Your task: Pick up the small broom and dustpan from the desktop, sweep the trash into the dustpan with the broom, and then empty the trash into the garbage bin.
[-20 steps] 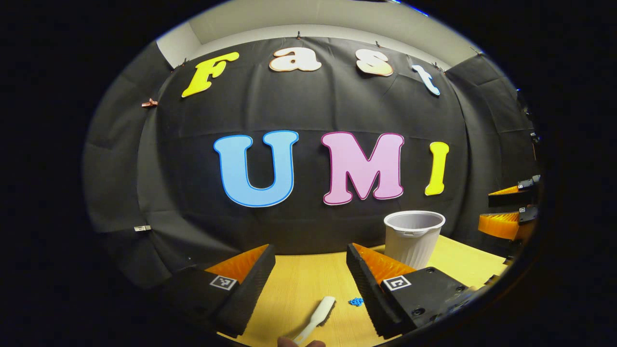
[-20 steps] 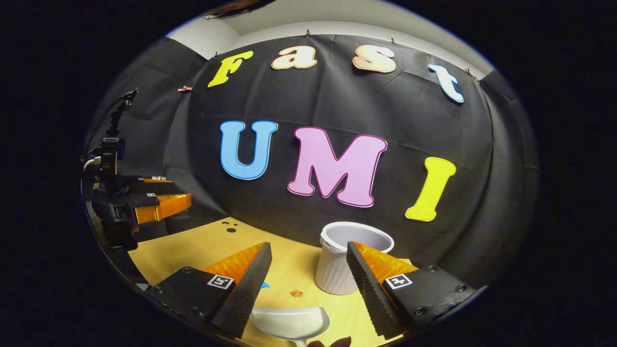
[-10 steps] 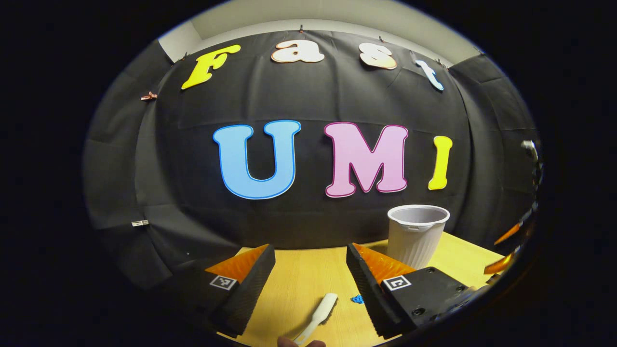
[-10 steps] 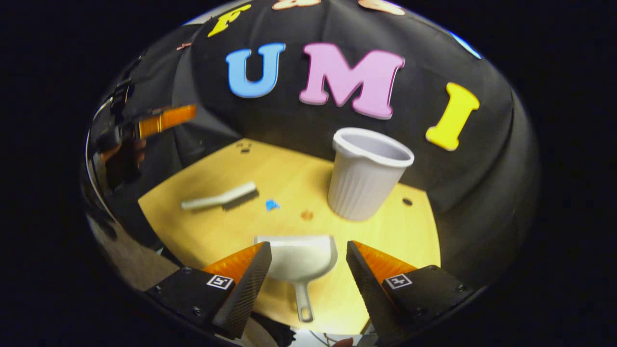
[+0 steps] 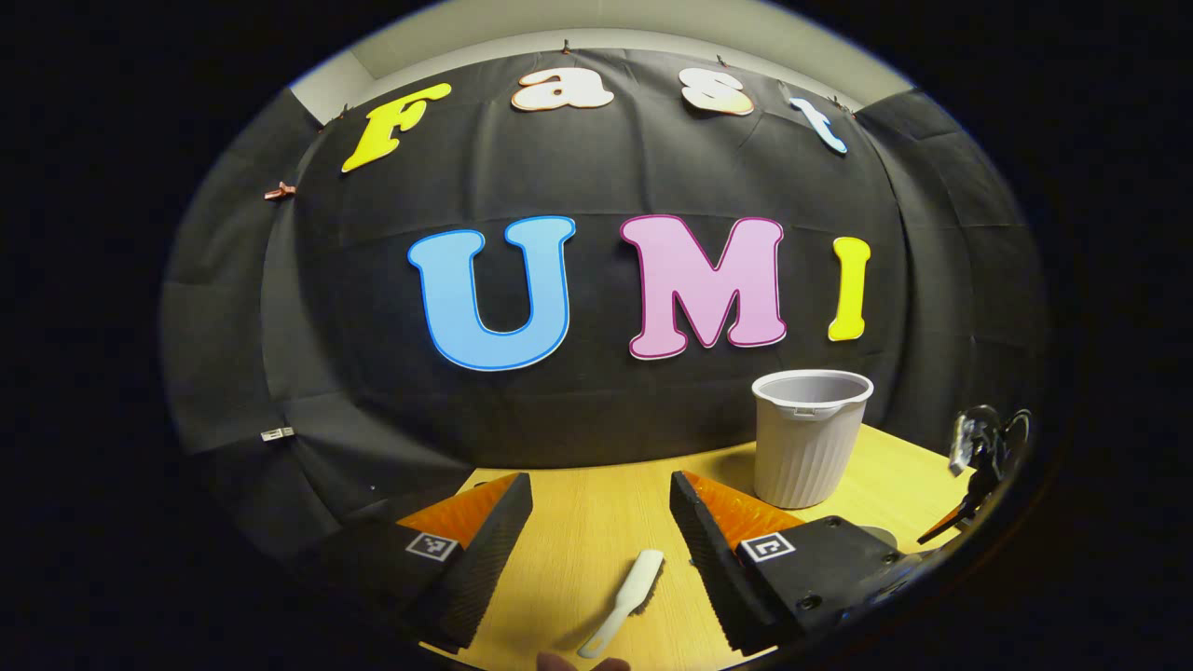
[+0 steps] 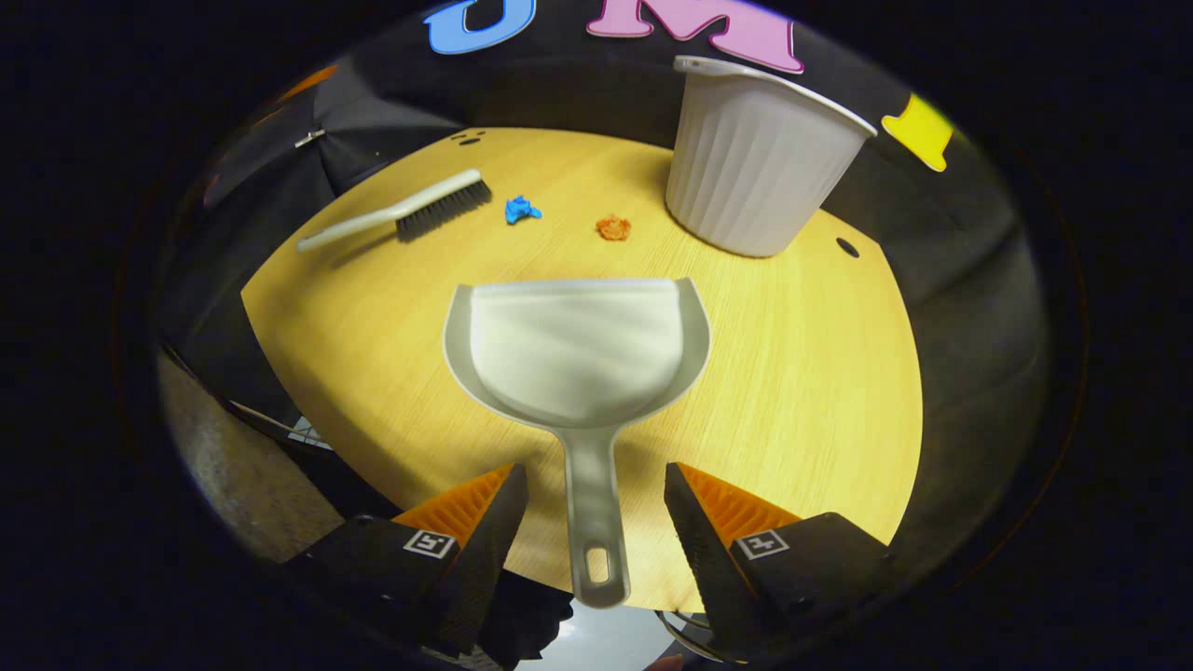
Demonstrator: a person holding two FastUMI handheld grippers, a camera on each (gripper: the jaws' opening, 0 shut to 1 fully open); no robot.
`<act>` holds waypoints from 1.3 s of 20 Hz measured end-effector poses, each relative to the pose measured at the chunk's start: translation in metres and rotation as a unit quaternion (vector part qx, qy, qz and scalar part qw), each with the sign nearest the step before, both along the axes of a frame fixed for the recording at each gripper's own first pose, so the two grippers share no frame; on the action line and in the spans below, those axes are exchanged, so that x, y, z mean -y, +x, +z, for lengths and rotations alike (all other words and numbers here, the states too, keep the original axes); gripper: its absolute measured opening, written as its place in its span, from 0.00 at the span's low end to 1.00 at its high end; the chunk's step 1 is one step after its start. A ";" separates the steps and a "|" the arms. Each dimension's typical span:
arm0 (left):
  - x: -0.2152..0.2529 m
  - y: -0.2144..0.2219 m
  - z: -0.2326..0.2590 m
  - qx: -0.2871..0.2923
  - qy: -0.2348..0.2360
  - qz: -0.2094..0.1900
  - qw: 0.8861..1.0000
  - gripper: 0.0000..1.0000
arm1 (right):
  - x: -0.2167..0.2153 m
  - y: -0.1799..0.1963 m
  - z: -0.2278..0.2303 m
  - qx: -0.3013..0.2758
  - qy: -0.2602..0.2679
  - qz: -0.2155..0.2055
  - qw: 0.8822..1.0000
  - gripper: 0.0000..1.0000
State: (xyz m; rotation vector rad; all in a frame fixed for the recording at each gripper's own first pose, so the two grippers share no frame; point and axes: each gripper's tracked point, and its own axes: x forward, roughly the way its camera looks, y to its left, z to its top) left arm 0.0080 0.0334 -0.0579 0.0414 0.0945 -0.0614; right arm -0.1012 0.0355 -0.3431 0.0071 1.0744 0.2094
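A white dustpan (image 6: pixel 578 349) lies flat on the yellow desktop (image 6: pixel 802 373), its handle (image 6: pixel 594 522) pointing toward me between the fingers of my right gripper (image 6: pixel 594 485), which is open and above it. The white broom (image 6: pixel 401 212) with dark bristles lies at the far left of the desk. Beside it are a blue scrap (image 6: pixel 521 209) and an orange scrap (image 6: pixel 612 227). The ribbed white garbage bin (image 6: pixel 755 158) stands at the back. My left gripper (image 5: pixel 601 499) is open, with the broom (image 5: pixel 626 598) on the desk below and between its fingers. The bin (image 5: pixel 807 436) stands to the right.
The desktop's near edge (image 6: pixel 391 466) runs just under the right gripper's fingers, with floor (image 6: pixel 242 485) below on the left. Small dark holes (image 6: pixel 846 247) mark the desk by the bin. The other gripper (image 5: pixel 979 457) shows at the right edge of the left gripper view.
My right gripper has tipped down and moved in over the dustpan, so the handle now lies between its open fingers. The left gripper has shifted slightly; the blue scrap is now hidden behind its finger.
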 end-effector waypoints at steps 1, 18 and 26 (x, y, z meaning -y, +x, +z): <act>0.001 -0.001 -0.002 -0.002 0.002 -0.001 1.000 0.94 | -0.003 0.002 -0.007 -0.007 0.002 0.003 1.000 0.92; -0.003 -0.012 -0.027 -0.030 -0.009 -0.001 1.000 0.94 | -0.019 0.024 -0.037 -0.093 0.013 0.010 0.996 0.41; 0.000 0.006 -0.076 -0.100 0.007 -0.037 0.994 0.94 | -0.016 0.031 -0.030 -0.055 0.011 0.020 0.998 0.36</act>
